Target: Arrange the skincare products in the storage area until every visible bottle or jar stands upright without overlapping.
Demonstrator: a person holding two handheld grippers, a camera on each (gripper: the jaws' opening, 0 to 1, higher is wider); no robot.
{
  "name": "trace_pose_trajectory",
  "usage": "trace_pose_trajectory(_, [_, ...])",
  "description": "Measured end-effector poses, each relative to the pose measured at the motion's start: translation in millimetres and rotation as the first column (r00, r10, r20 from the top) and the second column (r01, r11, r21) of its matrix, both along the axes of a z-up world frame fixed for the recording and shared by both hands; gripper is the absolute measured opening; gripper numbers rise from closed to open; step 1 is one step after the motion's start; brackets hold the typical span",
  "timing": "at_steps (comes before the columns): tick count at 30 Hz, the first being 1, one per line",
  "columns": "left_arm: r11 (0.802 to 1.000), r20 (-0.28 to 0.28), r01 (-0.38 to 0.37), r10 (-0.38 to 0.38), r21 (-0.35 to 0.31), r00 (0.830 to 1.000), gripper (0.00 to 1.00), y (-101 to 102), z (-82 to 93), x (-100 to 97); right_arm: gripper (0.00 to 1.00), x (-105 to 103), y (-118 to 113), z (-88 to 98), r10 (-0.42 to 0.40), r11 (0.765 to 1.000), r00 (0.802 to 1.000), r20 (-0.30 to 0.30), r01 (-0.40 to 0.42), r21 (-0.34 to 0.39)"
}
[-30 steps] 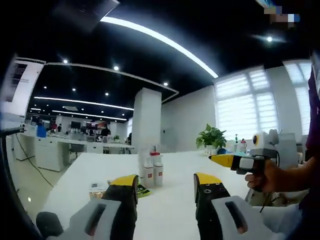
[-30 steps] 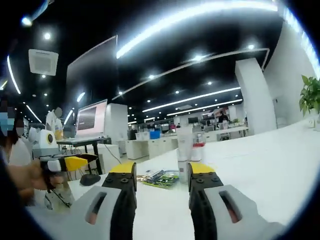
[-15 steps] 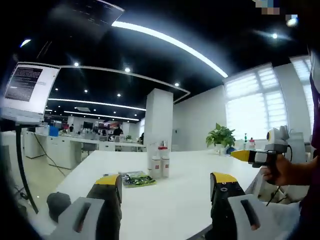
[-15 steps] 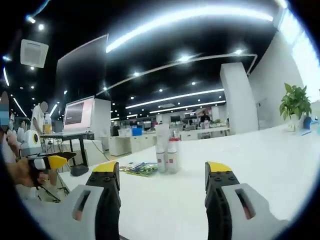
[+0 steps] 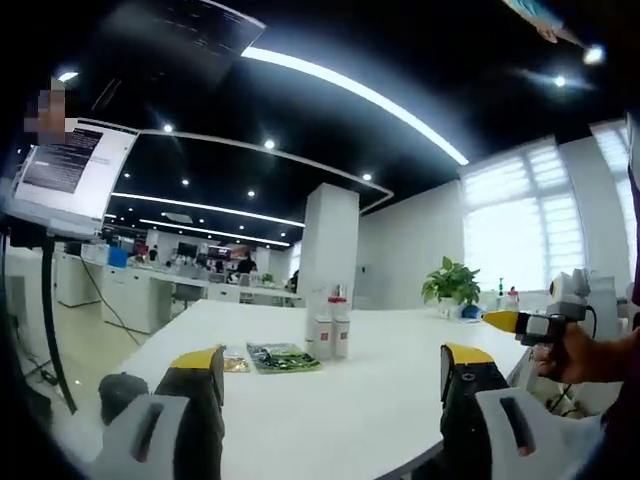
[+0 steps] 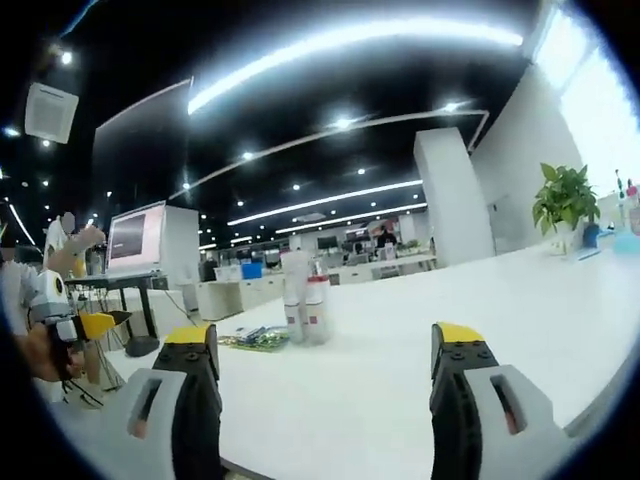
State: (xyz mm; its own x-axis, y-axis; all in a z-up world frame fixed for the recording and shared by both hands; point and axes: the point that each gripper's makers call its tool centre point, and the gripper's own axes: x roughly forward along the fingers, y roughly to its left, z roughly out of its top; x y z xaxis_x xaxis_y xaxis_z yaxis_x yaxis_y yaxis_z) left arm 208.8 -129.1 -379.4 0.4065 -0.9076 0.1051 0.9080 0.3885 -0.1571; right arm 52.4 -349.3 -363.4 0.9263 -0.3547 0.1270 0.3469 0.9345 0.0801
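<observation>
— What carries everything?
— A long white bench (image 5: 330,400), running across the lower middle of the left gripper view; in the right gripper view its bare top (image 6: 420,370) spreads over the lower right.
— And on it?
— Two small white bottles (image 5: 328,332) stand upright, just beside each other, near the frame's centre. Left of them lies a flat green packet (image 5: 283,357), and a smaller packet (image 5: 236,364) lies further left. A potted plant (image 5: 452,286) stands far back at right.
</observation>
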Motion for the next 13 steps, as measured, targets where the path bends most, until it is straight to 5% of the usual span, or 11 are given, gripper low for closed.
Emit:
trace_pose_trajectory(7, [0.997, 0.017, -0.069, 0.068, 0.024, 0.998, 1.00, 3.7, -10.4, 8.6, 0.95, -0.9, -5.2, -12.0, -0.018, 0.999, 0.999, -0.034, 0.019, 0.035])
trace_pose_trajectory(13, [0.989, -0.030, -0.136, 0.138, 0.052, 0.990, 1.00, 7.4, -22.6, 21.0, 0.98, -2.3, -8.4, -13.3, -0.032, 0.999, 0.999, -0.035, 0.033, 0.040])
